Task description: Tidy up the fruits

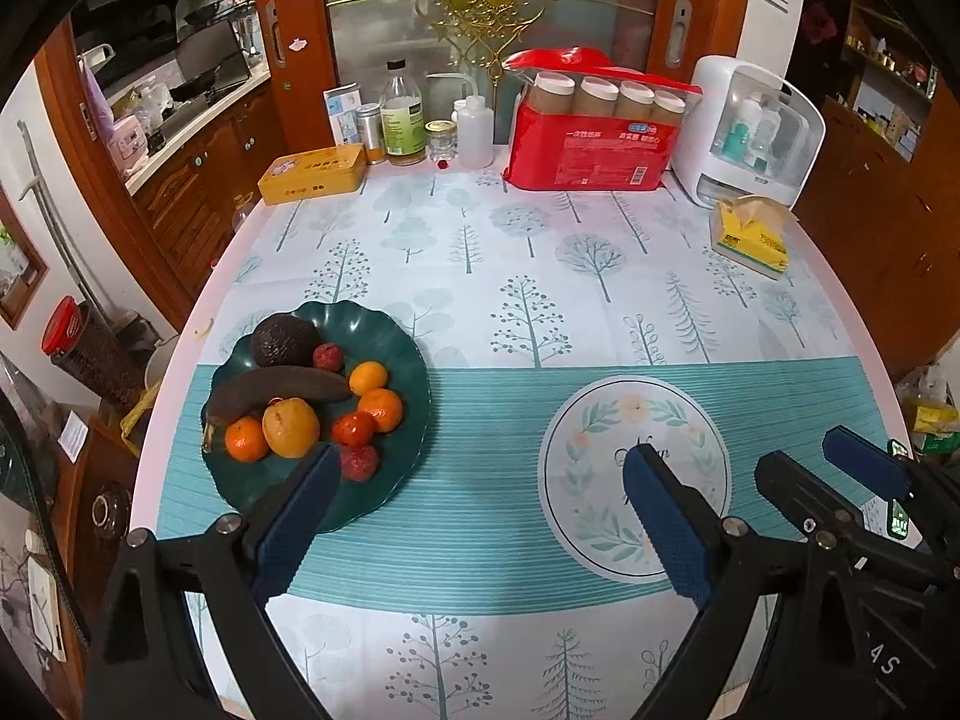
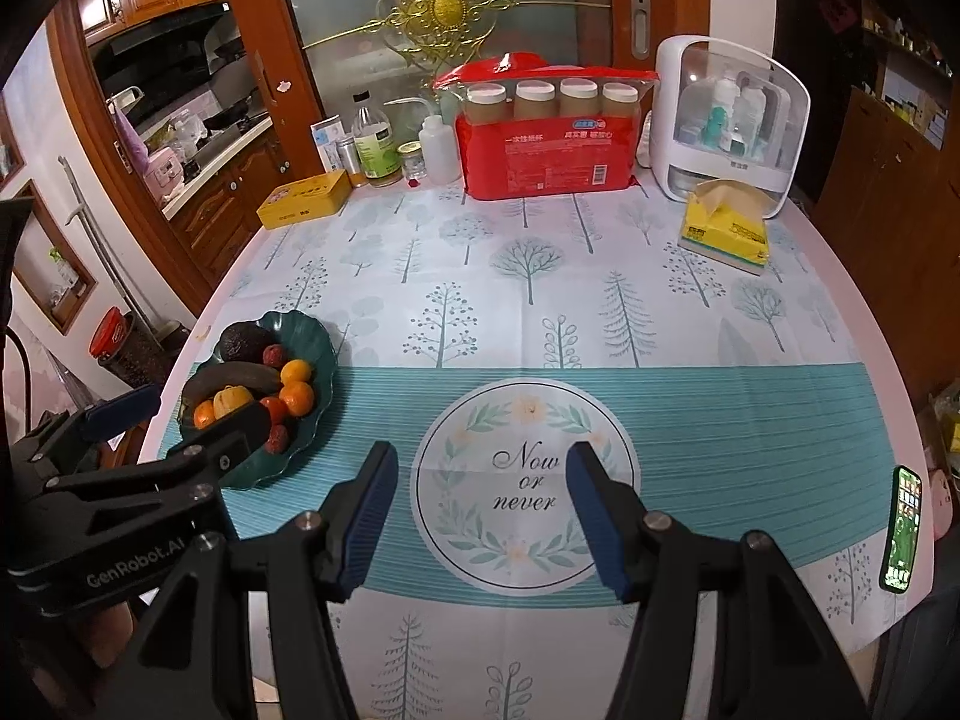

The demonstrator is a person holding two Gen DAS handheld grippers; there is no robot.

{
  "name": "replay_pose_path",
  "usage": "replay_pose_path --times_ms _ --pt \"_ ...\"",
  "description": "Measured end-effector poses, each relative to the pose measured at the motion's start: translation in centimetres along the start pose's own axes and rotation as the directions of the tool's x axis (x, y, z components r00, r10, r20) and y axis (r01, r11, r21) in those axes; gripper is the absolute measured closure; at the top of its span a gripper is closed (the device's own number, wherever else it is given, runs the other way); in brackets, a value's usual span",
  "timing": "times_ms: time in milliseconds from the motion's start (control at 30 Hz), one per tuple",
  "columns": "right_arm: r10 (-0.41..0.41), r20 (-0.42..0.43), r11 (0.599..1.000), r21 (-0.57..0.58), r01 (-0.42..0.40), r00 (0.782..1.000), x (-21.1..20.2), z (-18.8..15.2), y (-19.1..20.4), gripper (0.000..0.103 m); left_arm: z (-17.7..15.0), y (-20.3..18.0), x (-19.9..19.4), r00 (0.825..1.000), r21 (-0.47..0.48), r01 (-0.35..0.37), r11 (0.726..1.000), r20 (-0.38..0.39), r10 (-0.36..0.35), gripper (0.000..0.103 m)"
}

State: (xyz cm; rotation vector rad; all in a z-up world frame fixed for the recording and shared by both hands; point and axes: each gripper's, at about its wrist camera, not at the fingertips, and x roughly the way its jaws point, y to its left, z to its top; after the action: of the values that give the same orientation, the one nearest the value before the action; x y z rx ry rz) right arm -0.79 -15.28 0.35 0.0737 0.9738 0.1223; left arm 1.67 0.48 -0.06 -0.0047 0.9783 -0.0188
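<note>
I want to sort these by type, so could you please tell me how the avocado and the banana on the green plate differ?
The avocado is rounded, near black, with pebbled skin; the banana is long, curved, brown and smoother. The avocado sits at the plate's far edge; the banana lies across its middle, nearer the oranges. Both are dark and rest untouched on the plate.

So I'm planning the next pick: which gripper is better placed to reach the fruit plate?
Probably the left gripper: its open jaws hang beside the green plate, while the right gripper hovers empty over the round motif.

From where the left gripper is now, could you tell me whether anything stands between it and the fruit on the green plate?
Nothing visible does. The left gripper is open and empty, its left finger over the green plate's near rim, beside the fruit.
</note>
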Motion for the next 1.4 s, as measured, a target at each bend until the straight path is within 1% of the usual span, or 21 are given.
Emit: replay_pose_path --times_ms 267,1000,1400 --pt "-0.003 0.004 1.000 -0.009 0.003 1.000 0.0 -0.1 0.3 0.044 -0.2 0.1 0.2 1.000 -0.008 -0.006 1.000 -0.014 0.006 0.009" --pt "-0.001 0.004 1.000 -0.008 0.001 1.000 -0.1 -0.2 0.4 0.044 -0.4 0.2 0.1 1.000 -0.010 -0.001 1.000 -0.018 0.001 0.009" --pt "-0.007 -0.001 1.000 0.009 0.007 1.000 -0.2 -0.8 1.1 0.044 -0.9 1.2 0.0 1.000 0.007 0.002 1.000 -0.026 -0.002 0.009"
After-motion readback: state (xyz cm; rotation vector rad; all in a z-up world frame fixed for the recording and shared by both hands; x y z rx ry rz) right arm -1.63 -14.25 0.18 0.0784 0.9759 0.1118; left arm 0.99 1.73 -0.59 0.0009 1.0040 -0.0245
